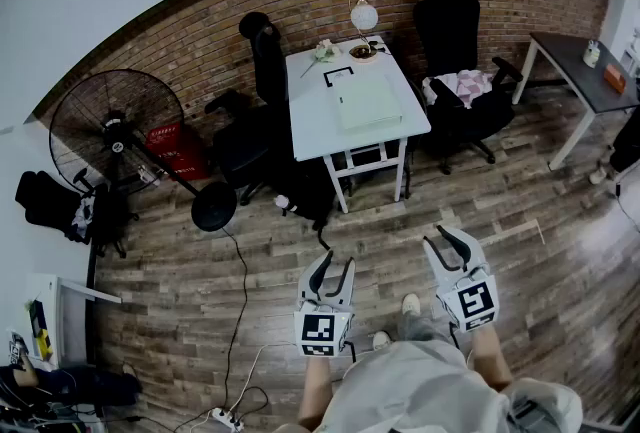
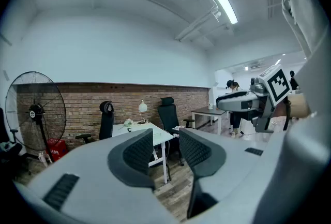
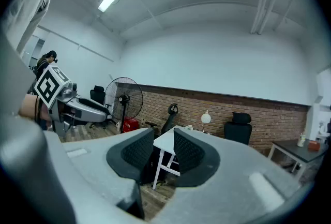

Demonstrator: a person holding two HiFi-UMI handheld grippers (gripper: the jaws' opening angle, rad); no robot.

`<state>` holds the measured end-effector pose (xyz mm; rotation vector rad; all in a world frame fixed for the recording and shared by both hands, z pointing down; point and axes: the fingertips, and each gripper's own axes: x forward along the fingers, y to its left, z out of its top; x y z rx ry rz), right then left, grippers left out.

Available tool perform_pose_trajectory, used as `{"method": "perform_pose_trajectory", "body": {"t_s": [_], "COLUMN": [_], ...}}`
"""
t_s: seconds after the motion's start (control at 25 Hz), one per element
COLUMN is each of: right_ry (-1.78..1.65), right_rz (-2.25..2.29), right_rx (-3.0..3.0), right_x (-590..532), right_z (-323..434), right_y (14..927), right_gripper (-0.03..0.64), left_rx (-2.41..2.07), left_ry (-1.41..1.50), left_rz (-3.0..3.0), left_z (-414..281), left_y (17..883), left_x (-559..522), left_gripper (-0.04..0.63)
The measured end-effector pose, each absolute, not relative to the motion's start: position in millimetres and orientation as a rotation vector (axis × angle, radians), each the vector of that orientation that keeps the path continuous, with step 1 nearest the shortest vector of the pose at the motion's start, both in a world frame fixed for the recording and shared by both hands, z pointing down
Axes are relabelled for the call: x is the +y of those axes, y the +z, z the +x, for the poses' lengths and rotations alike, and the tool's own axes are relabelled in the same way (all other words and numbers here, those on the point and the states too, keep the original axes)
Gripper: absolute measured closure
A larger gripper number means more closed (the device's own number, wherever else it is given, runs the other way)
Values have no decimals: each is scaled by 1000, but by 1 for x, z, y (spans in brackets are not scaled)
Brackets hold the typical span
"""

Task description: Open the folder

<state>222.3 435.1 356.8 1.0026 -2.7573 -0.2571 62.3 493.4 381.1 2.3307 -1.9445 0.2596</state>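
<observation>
A pale green folder (image 1: pixel 368 106) lies closed and flat on the white table (image 1: pixel 310 126) across the room, in the upper middle of the head view. Both grippers are held low over the wooden floor, well short of the table. My left gripper (image 1: pixel 333 269) is open with nothing between its fingers. My right gripper (image 1: pixel 436 237) is also open and holds nothing. In the left gripper view the table (image 2: pixel 158 136) shows past the left gripper (image 2: pixel 165 140). In the right gripper view the table's corner (image 3: pixel 163 141) sits behind the right gripper (image 3: pixel 164 137).
A globe lamp (image 1: pixel 363 16) and small items stand at the table's far end. Black office chairs (image 1: pixel 262 61) (image 1: pixel 450 21) flank the table. A large floor fan (image 1: pixel 115 131) stands left, a grey desk (image 1: pixel 585 71) right. A cable and power strip (image 1: pixel 225 416) lie on the floor.
</observation>
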Motion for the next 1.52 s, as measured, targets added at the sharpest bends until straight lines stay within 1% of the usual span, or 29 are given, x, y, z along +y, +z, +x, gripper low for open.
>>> {"method": "perform_pose_trajectory", "body": {"t_s": [0.12, 0.36, 0.52, 0.72, 1.52], "right_ry": [-198, -186, -246, -238, -218], "right_rz": [1026, 993, 942, 908, 802], "right_rx": [-2782, -2792, -2799, -2795, -2859], "right_x": [439, 444, 433, 408, 279], "right_z": [222, 216, 210, 212, 228], "right_y": [359, 368, 369, 376, 371], "right_gripper": [499, 499, 499, 499, 499], "left_rx": [-1946, -1957, -1964, -1996, -2081], "left_ry": [249, 257, 272, 289, 344], "left_rz": [2335, 2331, 2319, 2295, 2222], "left_z": [65, 68, 69, 70, 95], "left_y": [380, 381, 382, 383, 376], "left_x": [496, 494, 481, 455, 336], "left_gripper": [439, 442, 443, 456, 460]}}
